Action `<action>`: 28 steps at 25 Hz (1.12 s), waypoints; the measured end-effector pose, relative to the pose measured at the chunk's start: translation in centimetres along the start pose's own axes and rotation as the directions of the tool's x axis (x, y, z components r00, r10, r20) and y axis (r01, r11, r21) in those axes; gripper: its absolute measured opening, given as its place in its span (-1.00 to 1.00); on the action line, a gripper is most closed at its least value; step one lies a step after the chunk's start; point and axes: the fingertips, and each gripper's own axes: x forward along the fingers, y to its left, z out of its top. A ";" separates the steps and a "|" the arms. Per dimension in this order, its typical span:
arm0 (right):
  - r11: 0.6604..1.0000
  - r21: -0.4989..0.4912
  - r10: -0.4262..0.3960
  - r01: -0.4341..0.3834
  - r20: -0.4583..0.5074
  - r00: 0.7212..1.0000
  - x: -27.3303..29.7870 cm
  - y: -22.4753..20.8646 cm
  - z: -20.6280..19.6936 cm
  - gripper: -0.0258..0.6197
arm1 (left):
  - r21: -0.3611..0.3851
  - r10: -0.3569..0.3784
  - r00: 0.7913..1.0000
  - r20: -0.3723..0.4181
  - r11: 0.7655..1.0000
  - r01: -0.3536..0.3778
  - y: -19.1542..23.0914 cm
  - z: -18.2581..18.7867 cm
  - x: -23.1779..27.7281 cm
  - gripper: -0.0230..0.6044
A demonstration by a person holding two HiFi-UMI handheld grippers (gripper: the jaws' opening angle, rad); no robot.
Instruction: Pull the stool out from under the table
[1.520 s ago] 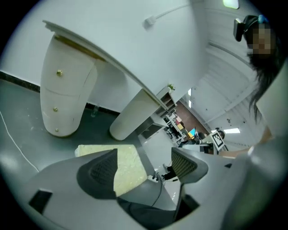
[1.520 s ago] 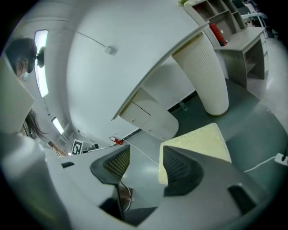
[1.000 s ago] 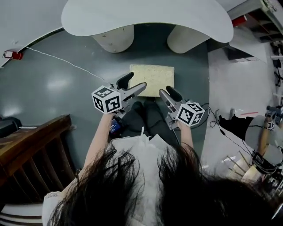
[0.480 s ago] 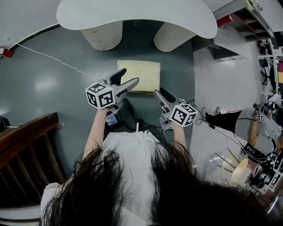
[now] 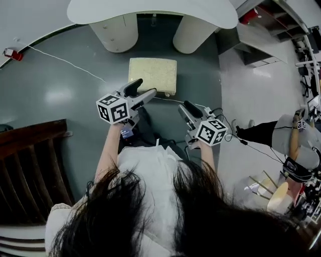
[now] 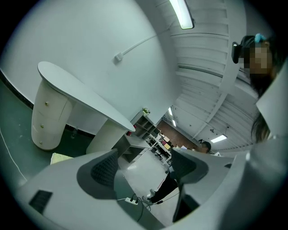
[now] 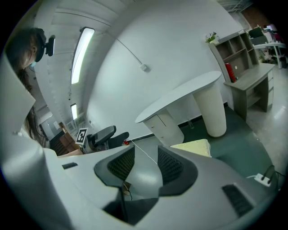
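While I'm looking straight down past my own hair, the pale yellow square-topped stool sits on the grey-green floor, fully out from under the white curved surface. It's parked just in front of the two cream rounded pedestals that hold that surface up, roughly centred between them, and it's between the surface and my two claws.

My left claw is wide open with nothing in it. In the left gripper view the left claw shows both dark pads well apart, and only floor and the room beyond between them. The stool peeks in at the lower left, off to the side of the jaws, so no contact there.

My right claw is only partly open. Its jaws have just been closing, and the right gripper view of the right claw shows a narrow gap between the ribbed pads with just bare floor in it, so it's gripping nothing. The stool is off to the right of that gap, with the surface behind it.

Both claws hang in the air in front of me, clear of the stool. A thin white cable runs across the floor to the left, and a dark wooden slatted chair back sits at my left side.
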 end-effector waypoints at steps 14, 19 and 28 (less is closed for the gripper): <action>0.994 -0.035 0.108 -0.106 0.050 0.993 -10.7 2.5 -6.6 -0.46 | 0.095 0.098 0.994 -0.047 0.991 -0.094 -12.4 -10.2 -5.3 0.27; 0.991 -0.015 0.135 -0.134 0.057 0.989 -11.1 4.1 -8.0 -0.47 | 0.082 0.109 0.994 -0.005 0.991 -0.109 -13.8 -10.7 -7.5 0.11; 0.983 -0.046 0.180 -0.179 0.017 0.983 -9.1 8.3 -10.4 -0.47 | 0.145 0.156 0.988 0.000 0.977 -0.154 -13.6 -11.5 -13.1 -0.44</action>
